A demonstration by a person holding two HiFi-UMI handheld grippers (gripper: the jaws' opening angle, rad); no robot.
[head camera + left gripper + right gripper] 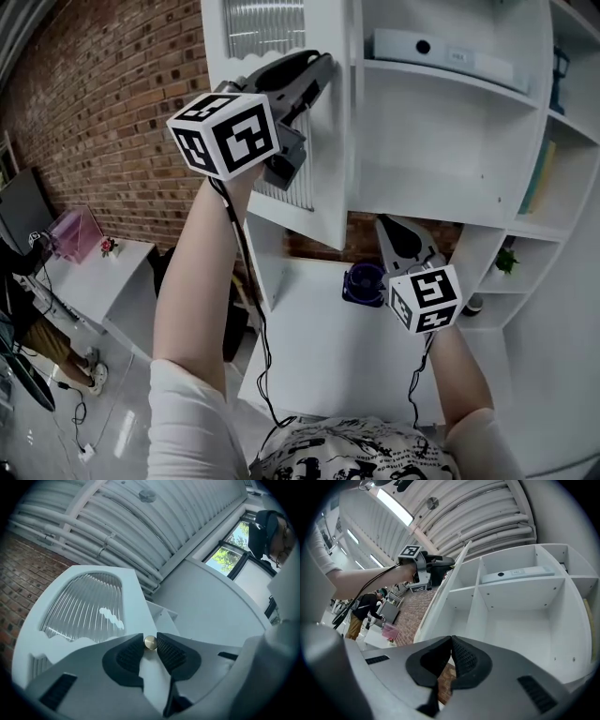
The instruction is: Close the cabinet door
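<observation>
Brass knob (150, 642): pinched between the left gripper's (323, 66) pads; it sits near the door's free edge
White cabinet door (328, 141): swung open, standing out from the cabinet's (441, 150) left side; ribbed glass (84, 604) fills its panel
Right gripper (451, 644): jaws together, nothing between them; held low, below the cabinet's bottom edge, well apart from the door
Dark blue cup (364, 281): on the white desk (319, 356), just beside the right gripper
White box (441, 52): lying on an upper shelf inside the cabinet
</observation>
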